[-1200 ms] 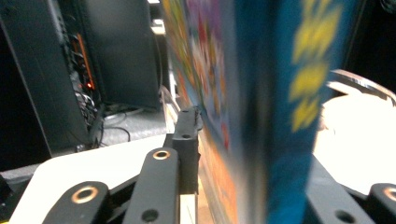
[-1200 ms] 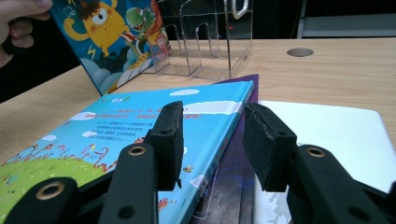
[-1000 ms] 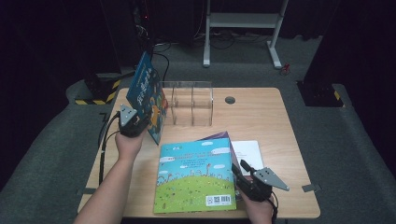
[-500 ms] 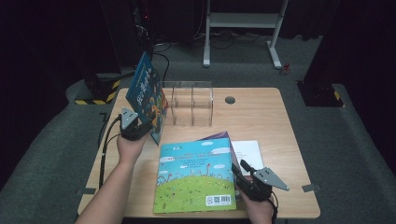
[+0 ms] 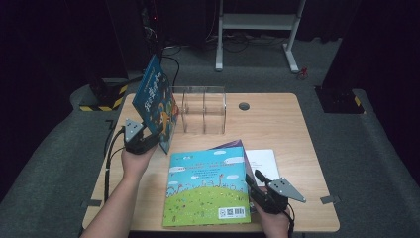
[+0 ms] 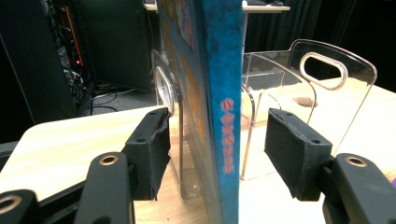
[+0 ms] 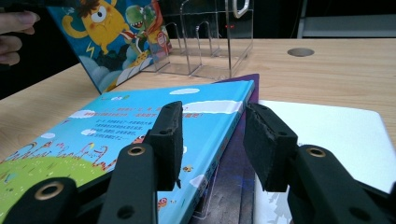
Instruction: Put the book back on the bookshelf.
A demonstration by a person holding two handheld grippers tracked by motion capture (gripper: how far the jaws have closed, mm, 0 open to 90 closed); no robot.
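A blue picture book (image 5: 158, 101) stands on edge at the left end of a clear acrylic rack (image 5: 204, 110), tilted to the left. My left gripper (image 5: 154, 143) is at its lower near corner. In the left gripper view the book's spine (image 6: 224, 93) runs between the jaws, which have just been opening, and both pads stand off it. A second picture book (image 5: 208, 186) lies flat at the table's front. My right gripper (image 5: 251, 182) sits open at that book's right edge, where the flat book (image 7: 140, 121) shows past the jaws with nothing gripped.
Under the flat book lie a purple book (image 5: 233, 145) and a white sheet (image 5: 262, 161). The rack's other slots (image 6: 327, 70) stand to the right of the blue book. A round cable hole (image 5: 243, 106) marks the wooden table (image 5: 287, 129) at the back.
My left gripper has eased a little toward the table's near side, and the blue book stays standing at the rack. The right hand and the flat book have not moved.
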